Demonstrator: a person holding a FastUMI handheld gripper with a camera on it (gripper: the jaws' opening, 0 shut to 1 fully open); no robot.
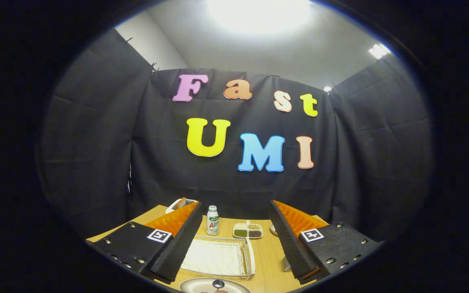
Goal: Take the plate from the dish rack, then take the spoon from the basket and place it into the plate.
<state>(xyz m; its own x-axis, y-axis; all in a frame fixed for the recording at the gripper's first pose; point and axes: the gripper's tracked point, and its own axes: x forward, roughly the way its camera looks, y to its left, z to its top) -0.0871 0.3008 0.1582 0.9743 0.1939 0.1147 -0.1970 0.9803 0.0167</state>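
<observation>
With its ribbed black-and-orange fingers spread wide and holding nothing, the gripper (234,244) hangs above the wooden table (269,260). Bottom centre: round metal plate (196,285), spoon (218,283) bowl resting in it, handle direction cut off, can't tell. Between the fingers: white rectangular dish rack (218,257). Beyond: small bottle (212,220), divided snack dish (248,230).

Lighting: strong overhead ceiling light (259,14), blown out to white; second small lamp (378,50) likewise glaring; booth wall dim, folds softly shaded. Table (267,254) evenly lit, warm tone, shadows faint. Gripper (234,244) fingers spread apart, nothing between them, black pads (179,248) dark with little detail. Distortion: heavy fisheye bending, straight edges curved. Focus: fairly sharp centrally; plate (214,286) at the table's near edge soft, slight sheen.
</observation>
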